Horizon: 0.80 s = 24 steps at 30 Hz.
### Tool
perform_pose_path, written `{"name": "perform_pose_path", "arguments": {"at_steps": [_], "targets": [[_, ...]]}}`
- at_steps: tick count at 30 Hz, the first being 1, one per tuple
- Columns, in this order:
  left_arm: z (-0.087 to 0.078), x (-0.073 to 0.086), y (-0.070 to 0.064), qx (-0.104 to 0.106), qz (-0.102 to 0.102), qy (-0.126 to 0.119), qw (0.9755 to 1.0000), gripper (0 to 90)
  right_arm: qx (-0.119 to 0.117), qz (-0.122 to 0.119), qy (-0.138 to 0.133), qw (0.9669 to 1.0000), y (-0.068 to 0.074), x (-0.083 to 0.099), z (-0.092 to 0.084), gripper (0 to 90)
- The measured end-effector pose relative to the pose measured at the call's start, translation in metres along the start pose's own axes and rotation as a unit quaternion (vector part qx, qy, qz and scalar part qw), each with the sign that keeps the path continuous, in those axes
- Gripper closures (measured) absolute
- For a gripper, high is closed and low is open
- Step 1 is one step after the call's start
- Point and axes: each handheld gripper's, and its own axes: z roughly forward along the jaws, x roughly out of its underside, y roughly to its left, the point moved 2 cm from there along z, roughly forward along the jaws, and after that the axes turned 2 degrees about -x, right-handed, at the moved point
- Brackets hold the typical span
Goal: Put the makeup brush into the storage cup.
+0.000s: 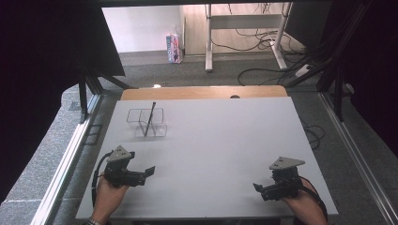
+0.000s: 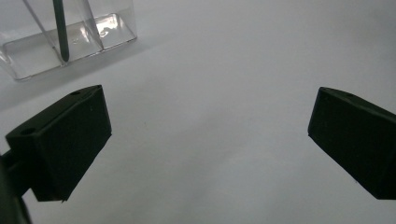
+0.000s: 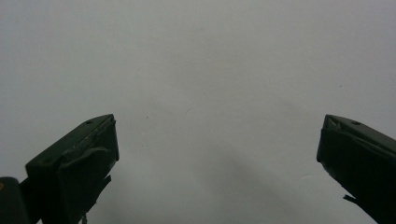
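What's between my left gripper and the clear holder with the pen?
Nothing: the high view shows bare white table between the left gripper and clear holder holding the pen.

clear organizer and dark pen cut off by top edge in left gripper view

Clear organizer with leaning pen stands far-left; bare table between it and both grippers.

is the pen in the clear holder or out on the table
In. The dark pen leans inside the clear holder, its tip resting on the holder's floor in the left gripper view.
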Motion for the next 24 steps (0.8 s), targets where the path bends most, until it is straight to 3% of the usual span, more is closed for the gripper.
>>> {"name": "perform_pose_path", "arguments": {"at_steps": [16, 24], "targets": [[-0.014, 0.017, -0.003, -0.007, -0.015, 0.001, 0.9999, 0.0, 0.000, 0.000, 0.000, 1.0000, 0.000, 0.000, 0.001, 0.0], [-0.019, 0.028, -0.006, -0.019, -0.009, 0.006, 0.9998, 0.0, -0.001, 0.001, 0.000, 1.0000, 0.000, 0.000, 0.000, 0.0]]}}
